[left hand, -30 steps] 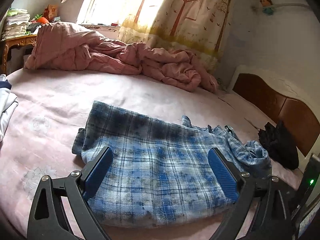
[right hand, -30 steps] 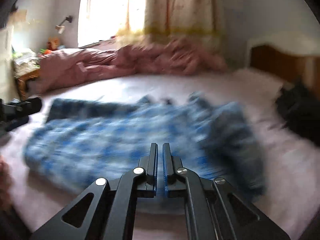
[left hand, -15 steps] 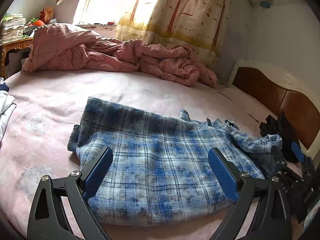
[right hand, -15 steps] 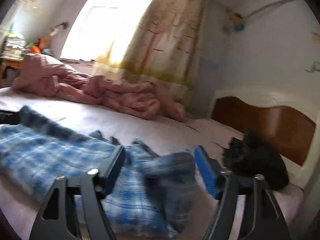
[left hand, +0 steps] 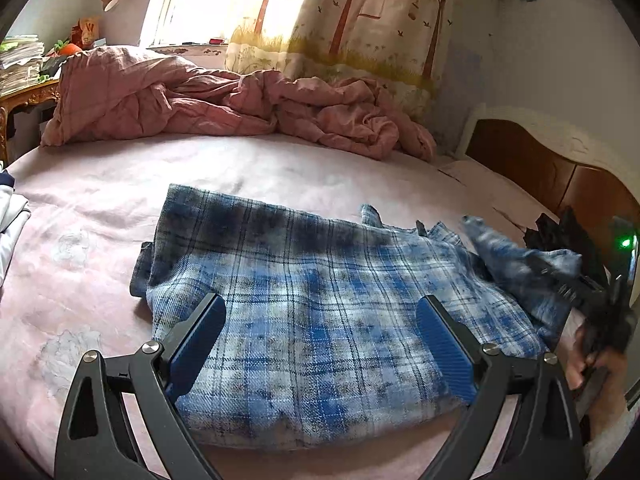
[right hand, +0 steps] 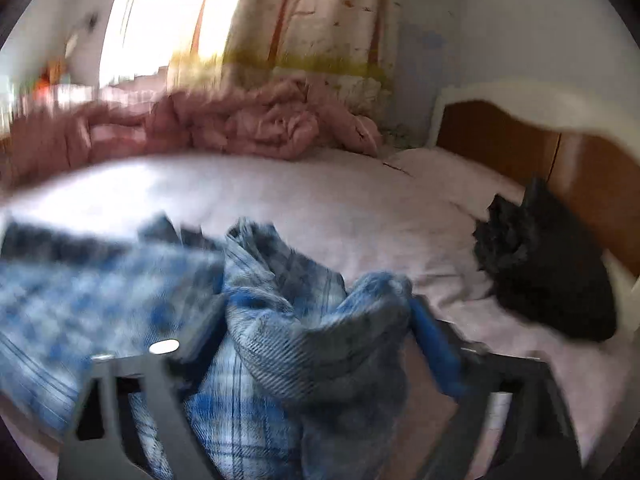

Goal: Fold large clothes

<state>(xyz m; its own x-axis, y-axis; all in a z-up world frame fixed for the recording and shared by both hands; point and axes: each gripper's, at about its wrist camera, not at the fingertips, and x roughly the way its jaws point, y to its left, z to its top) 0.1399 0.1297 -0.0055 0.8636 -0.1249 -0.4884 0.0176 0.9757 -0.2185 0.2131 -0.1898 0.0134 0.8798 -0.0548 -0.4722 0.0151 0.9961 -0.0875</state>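
A blue plaid shirt (left hand: 320,280) lies folded into a wide band on the pink bed sheet (left hand: 120,184). My left gripper (left hand: 320,336) hovers open over its near edge, pads wide apart and gripping nothing. At the shirt's right end a sleeve is bunched up (right hand: 332,340). My right gripper (right hand: 316,320) straddles that bunch and its jaws are closing, with the cloth between the blue pads; the view is blurred and I see no firm pinch. In the left wrist view the right gripper (left hand: 592,300) shows at the right edge, held by a hand.
A crumpled pink quilt (left hand: 224,100) fills the far side of the bed. A black garment (right hand: 552,272) lies by the brown headboard (left hand: 560,176). White clothes (left hand: 12,216) sit at the left edge, and a cluttered side table (left hand: 24,80) beyond.
The right gripper went from shut at the shirt's near middle to the right end, opened, and now sits around the bunched sleeve. The left gripper stayed put and open.
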